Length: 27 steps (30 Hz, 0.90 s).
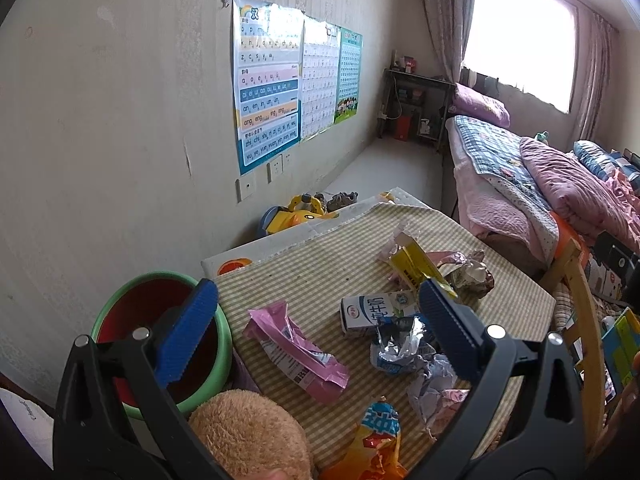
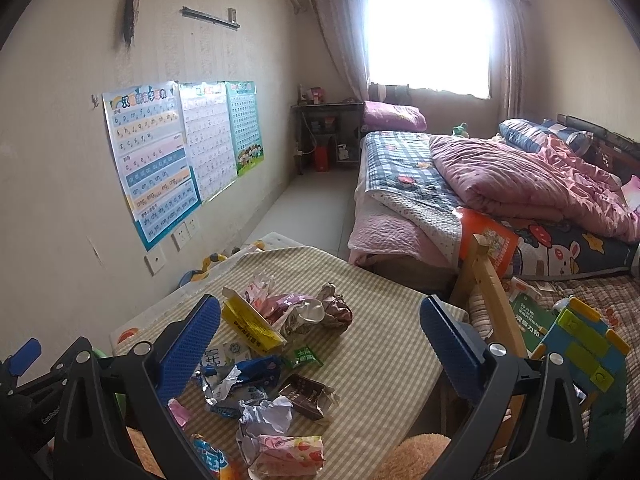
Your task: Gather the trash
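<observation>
both grippers hover above the table (image 2: 380, 344) and nothing is picked up yet. the left gripper (image 1: 318, 322) has its jaws wide apart and empty, and between them lies the pink wrapper (image 1: 296, 354), flat on the striped cloth; that looks like the first candidate. just beside that gripper, off the table's near-left edge, sits the green bin (image 1: 160, 340) with its red inside, mouth open and upward. handy spot, a short carry from the pile, which is probably why the left side works this end.

over on the right, the right gripper (image 2: 320, 340) is also spread wide with nothing in it, looking down on the main heap: yellow packet (image 2: 250, 326), crumpled foil (image 2: 266, 416), a dark brown wrapper (image 2: 306, 394), a small green sachet (image 2: 306, 356) and the milk carton (image 1: 376, 312) lying on its side. the litter is all loose on the cloth, some pieces overlapping, so a clean pinch on one piece may drag its neighbours.

a tan plush toy (image 1: 248, 436) crowds the near edge, touching nothing that i can tell, but it's close to the orange snack bag (image 1: 376, 440)
</observation>
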Motion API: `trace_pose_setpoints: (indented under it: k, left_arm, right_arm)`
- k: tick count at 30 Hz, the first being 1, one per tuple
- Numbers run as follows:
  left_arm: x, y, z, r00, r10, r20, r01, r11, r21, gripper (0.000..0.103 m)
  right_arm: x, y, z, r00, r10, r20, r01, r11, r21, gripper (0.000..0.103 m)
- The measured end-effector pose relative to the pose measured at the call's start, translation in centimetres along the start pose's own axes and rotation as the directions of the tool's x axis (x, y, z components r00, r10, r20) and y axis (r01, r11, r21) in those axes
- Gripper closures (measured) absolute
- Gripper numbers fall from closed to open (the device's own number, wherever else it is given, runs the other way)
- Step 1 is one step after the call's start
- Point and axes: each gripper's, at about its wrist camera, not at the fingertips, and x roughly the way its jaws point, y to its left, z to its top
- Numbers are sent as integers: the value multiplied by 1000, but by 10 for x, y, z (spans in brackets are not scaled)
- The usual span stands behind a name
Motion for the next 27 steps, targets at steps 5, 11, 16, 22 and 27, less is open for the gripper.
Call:
trace_pose_setpoints:
  k: [5, 11, 16, 22, 27]
  left_arm:
    - [1, -1, -1, 1000, -2, -4, 2, 1000, 8, 4]
    - [2, -2, -4, 1000, 4, -9, -4, 1000, 16, 4]
    - [3, -5, -5, 1000, 2, -13, -1, 1000, 26, 4]
    - [3, -4, -5, 1000, 3, -15, -3, 1000, 24, 4]
    - [5, -4, -6, 1000, -5, -23, 5, 1000, 30, 4]
  right_arm:
    - [1, 1, -1, 1000, 0, -1, 0, 1000, 0, 7]
    - [4, 1, -2, 1000, 3, -15, -3, 1000, 2, 7]
    - [5, 0, -1, 1000, 0, -17, 0, 1000, 6, 7]
    - [6, 0, -2, 1000, 0, -21, 0, 1000, 6, 7]
    - [9, 2, -4, 1000, -5, -30, 5, 1000, -11, 7]
